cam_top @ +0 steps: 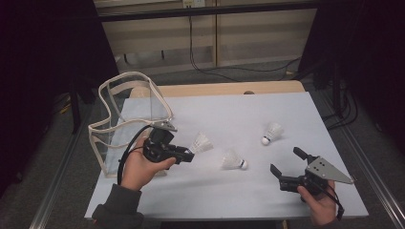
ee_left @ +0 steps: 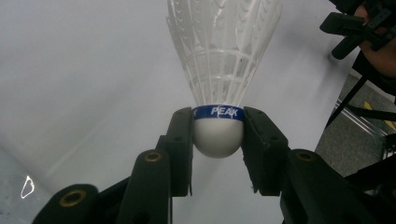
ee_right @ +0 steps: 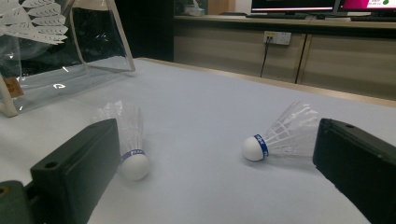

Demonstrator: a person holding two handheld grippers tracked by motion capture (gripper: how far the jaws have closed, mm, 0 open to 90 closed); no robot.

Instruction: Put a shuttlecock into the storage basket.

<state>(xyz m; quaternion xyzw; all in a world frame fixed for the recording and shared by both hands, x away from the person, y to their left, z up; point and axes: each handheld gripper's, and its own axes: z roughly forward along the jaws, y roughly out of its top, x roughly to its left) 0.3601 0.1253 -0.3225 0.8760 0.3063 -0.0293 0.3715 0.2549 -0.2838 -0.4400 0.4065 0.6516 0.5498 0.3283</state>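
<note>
Clamping a shuttlecock [ee_left: 218,93] by its cork, left hand-held gripper [ee_left: 218,135] level, right hand-held gripper [cam_top: 286,164] gaping wide.

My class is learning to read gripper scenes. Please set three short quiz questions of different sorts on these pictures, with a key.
1. True or false: the left gripper grips a shuttlecock by its cork.
2. How many shuttlecocks lie loose on the table?
3. The right gripper is: A) open, holding nothing; B) shut on a shuttlecock; C) inside the clear bag.

Key:
1. True: both jaws press on the white cork.
2. Two: the near one and the far one.
3. A
</note>
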